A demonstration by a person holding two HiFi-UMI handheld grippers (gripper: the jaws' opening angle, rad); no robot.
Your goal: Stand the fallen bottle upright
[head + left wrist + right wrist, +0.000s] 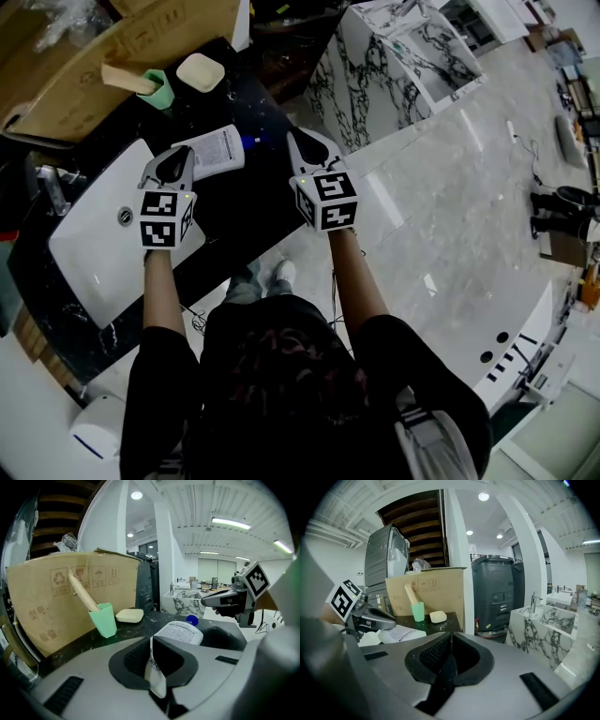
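Note:
The fallen bottle (216, 150) is white with a printed label and a blue cap (248, 142). It lies on its side on the black counter (246, 202), beside the sink. My left gripper (173, 157) is shut and empty, with its tips just short of the bottle's base end. In the left gripper view the bottle (180, 632) lies right beyond the shut jaws of my left gripper (151, 641). My right gripper (305, 141) is also shut and empty, to the right of the cap near the counter's edge. The right gripper view shows the bottle (401, 633) at the left, behind the left gripper (370, 616).
A green cup (157, 89) with a wooden handle in it and a cream soap dish (201, 72) stand behind the bottle, against a cardboard box (122, 47). A white sink basin (103, 234) lies left of the bottle. A marble unit (375, 75) stands across the floor gap.

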